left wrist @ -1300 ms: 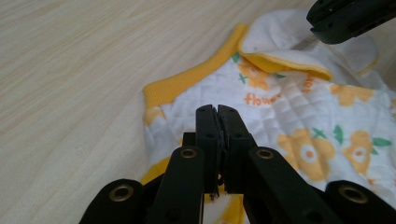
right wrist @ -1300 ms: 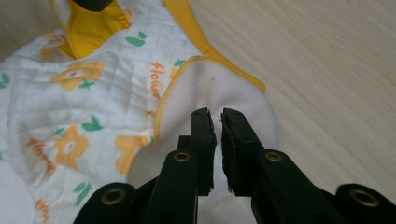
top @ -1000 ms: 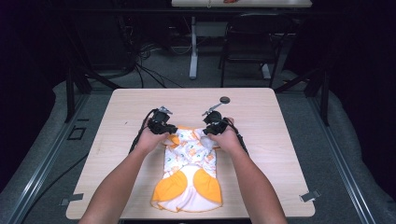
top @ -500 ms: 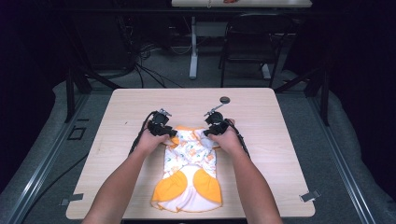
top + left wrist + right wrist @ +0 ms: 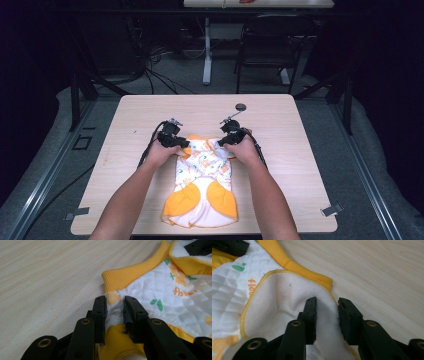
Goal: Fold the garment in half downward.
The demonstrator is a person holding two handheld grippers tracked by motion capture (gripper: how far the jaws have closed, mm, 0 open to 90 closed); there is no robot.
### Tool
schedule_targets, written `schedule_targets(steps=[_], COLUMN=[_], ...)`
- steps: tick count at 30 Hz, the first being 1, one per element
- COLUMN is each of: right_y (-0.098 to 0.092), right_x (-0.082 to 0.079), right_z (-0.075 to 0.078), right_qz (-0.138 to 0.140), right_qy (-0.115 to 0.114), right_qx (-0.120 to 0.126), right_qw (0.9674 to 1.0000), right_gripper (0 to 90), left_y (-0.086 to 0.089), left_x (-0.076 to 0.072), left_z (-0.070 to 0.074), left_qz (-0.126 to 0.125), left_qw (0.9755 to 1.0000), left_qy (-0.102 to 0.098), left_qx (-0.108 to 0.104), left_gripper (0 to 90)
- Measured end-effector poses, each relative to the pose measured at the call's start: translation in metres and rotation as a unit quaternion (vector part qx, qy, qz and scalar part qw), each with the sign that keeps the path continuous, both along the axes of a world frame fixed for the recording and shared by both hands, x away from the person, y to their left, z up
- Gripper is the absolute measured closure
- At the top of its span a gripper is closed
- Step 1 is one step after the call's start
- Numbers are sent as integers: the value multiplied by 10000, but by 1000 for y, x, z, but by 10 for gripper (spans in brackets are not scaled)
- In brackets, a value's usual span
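1. a small quilted garment (image 5: 202, 186), white with orange patches and an orange ribbed trim, is laid flat on the table (image 5: 300, 150), in the lower middle of the high view, its far end up near the frame's centre.
2. the left gripper (image 5: 181, 144) is set at the upper left corner of the garment; in the left gripper view a fold of the quilted cloth (image 5: 115, 308) is pinched between the jaws, which are nearly closed on it.
3. the right gripper (image 5: 226, 142) is set at the upper right corner; in the right gripper view the jaws are narrowly parted around the turned-over fleecy lining (image 5: 287, 305), and it cannot be told for sure whether the cloth is clamped or merely straddled.
4. the step in hand is judged to be the seizing of both top corners for a fold.
5. a firm, matched grip on both sides is called for next, then an even lift and a carry toward the lower edge of the high view, so the cloth is not skewed.
6. a small dark round thing (image 5: 240, 106) is left on the table above the right gripper, apart from the work.
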State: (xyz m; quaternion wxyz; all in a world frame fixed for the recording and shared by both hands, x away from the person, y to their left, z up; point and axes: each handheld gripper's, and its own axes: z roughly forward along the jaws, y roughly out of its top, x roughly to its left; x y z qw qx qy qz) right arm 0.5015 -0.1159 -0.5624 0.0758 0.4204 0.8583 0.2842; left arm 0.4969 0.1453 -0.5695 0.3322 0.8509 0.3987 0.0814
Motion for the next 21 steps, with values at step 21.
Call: schedule_targets(steps=[21], right_y=[6], right_x=[-8], right_z=[9], right_qz=[311], right_qy=[-280], right_qx=[-165], right_qw=[9990], right_gripper=[871], left_y=[2], left_x=[-5], left_z=[7], left_qz=[-10], left_qw=[10000], left_qy=[-30], left_qx=[69], left_gripper=[850])
